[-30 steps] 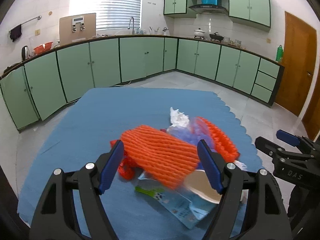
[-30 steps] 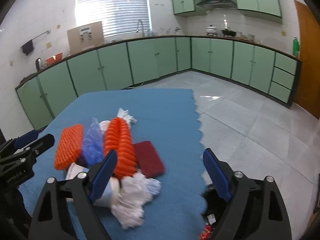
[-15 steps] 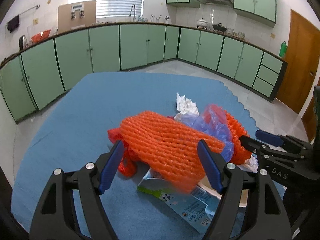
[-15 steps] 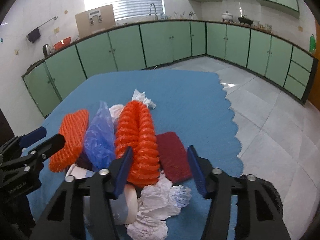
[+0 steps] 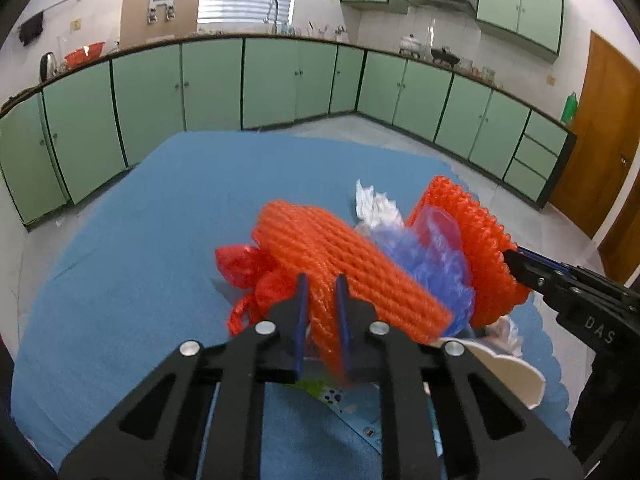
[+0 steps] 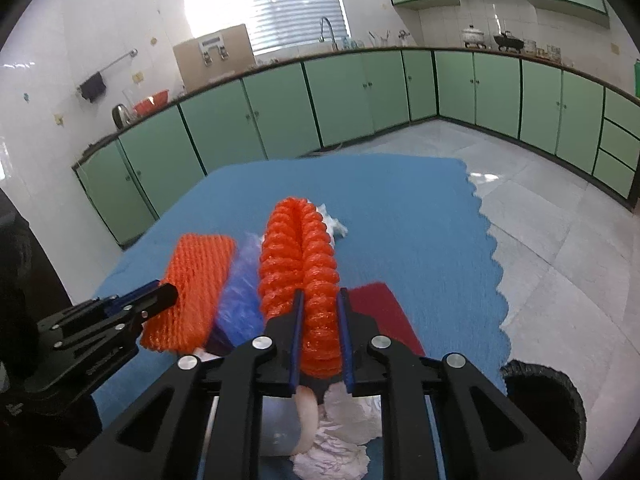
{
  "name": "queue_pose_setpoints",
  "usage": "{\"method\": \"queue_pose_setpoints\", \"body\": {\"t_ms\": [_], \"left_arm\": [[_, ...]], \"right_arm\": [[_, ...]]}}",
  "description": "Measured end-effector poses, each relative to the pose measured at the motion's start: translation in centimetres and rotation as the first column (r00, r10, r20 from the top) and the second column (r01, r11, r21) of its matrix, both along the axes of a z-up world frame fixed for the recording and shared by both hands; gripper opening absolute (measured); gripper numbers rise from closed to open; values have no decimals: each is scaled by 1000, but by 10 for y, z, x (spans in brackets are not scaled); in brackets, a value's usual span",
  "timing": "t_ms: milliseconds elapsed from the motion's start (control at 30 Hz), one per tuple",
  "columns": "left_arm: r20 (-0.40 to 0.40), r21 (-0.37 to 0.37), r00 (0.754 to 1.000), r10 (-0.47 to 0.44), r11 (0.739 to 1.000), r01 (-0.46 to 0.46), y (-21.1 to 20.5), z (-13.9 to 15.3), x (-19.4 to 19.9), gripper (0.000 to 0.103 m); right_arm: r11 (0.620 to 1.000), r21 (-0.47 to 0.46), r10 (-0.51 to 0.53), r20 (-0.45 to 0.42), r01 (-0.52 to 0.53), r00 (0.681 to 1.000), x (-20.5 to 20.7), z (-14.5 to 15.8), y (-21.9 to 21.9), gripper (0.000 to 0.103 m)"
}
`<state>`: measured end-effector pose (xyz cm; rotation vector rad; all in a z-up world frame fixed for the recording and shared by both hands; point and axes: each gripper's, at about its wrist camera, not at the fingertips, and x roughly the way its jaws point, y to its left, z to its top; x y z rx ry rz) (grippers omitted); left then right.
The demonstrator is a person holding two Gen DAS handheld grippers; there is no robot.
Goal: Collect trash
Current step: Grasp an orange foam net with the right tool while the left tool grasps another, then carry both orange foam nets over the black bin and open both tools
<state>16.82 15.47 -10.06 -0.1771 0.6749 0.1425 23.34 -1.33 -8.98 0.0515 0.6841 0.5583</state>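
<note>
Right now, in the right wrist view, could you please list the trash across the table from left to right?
Flat orange net → blue bag → folded orange net → dark red pad.

Bright window [image 6: 260,4] glare, fisheye-bent edges, slight blur

Heaped near the table's [image 6: 420,200] right edge: two foam nets [image 6: 300,248], plastic bag [image 6: 240,300] between, crumpled tissues [image 6: 336,440] at the near side.
</note>
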Motion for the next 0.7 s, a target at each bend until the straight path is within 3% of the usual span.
{"method": "queue_pose_setpoints", "body": {"t_ms": [400,700], "left_arm": [[183,26,983,-2,1000,-3,-15,59,-21,10],[236,40,969,-79,997,71,-51,80,-24,10]], "right_arm": [[998,67,-8,106,1,994,-13,43,-9,16],[996,70,-73,161,62,984,-29,71,-38,16]]}}
